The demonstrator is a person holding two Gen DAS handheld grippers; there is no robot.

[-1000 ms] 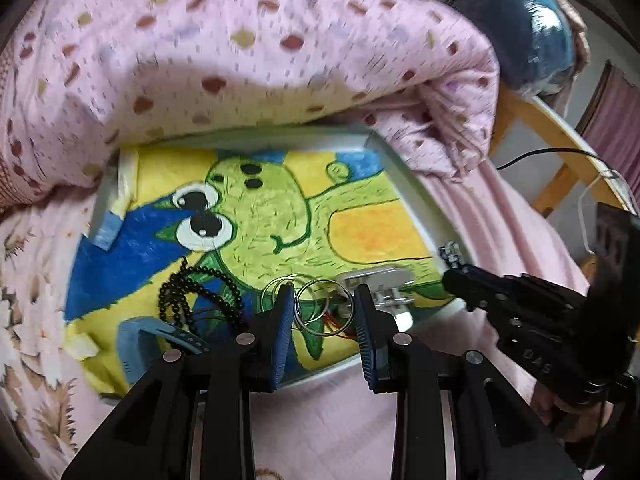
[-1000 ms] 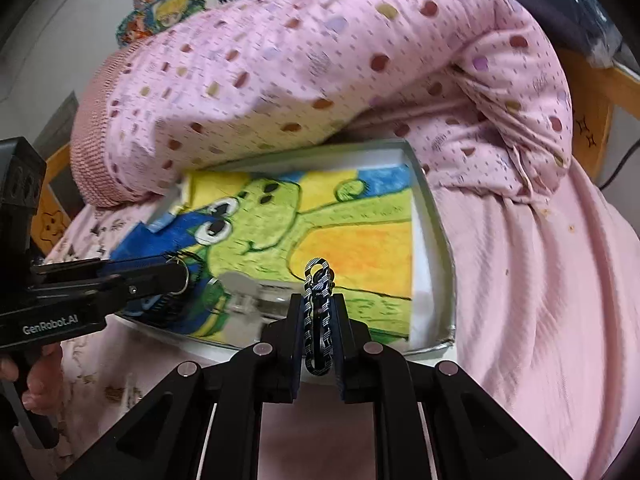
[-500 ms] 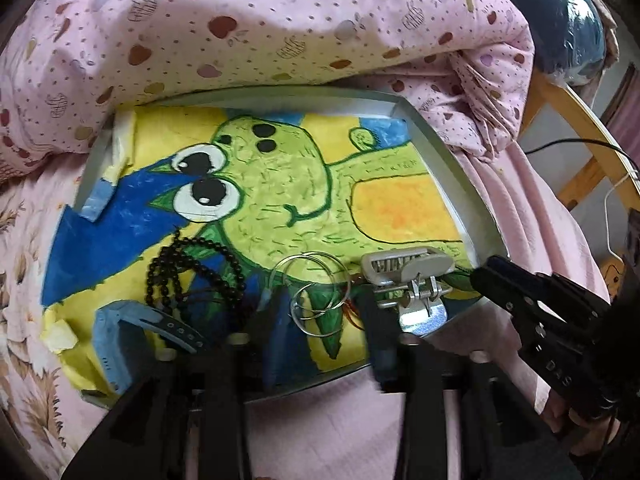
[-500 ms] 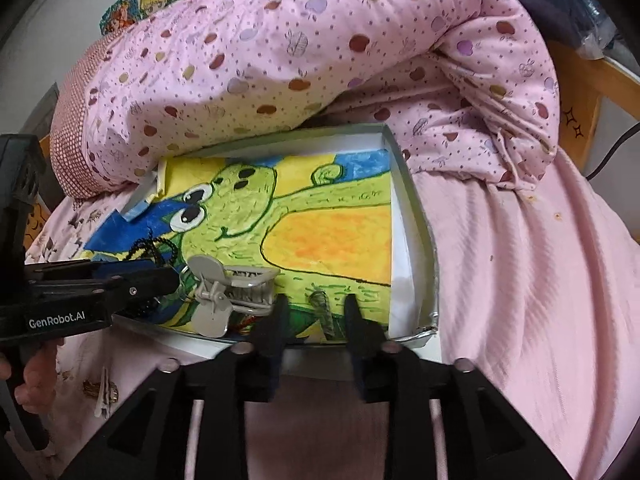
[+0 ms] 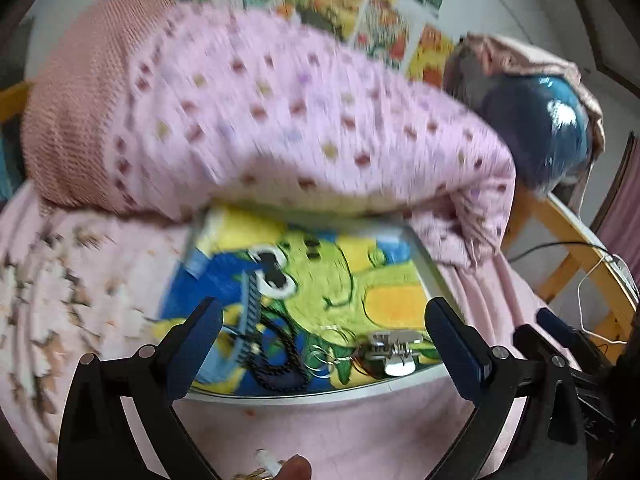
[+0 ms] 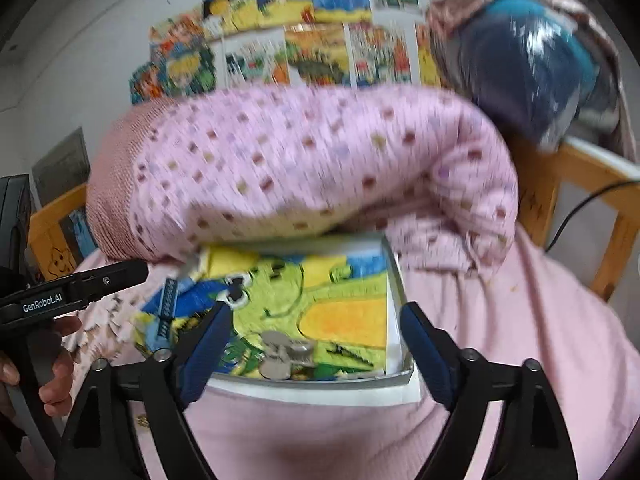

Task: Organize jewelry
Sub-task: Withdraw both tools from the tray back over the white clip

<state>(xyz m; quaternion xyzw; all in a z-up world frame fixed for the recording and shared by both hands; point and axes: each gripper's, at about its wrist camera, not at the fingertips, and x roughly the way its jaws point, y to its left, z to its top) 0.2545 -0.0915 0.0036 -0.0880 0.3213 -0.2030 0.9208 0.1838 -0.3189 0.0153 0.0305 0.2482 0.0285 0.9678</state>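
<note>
Five pieces lie along the near edge of the tray [image 5: 430, 276]: one blue comb [image 5: 249, 312], one black bead string [image 5: 280, 360], some silver rings [image 5: 324, 350], one metal clip [image 5: 394, 350], one braided bracelet [image 6: 350, 354]. My left gripper [image 5: 324, 320] and right gripper [image 6: 316, 322] gape empty; I judge the gathering nearly done.
</note>
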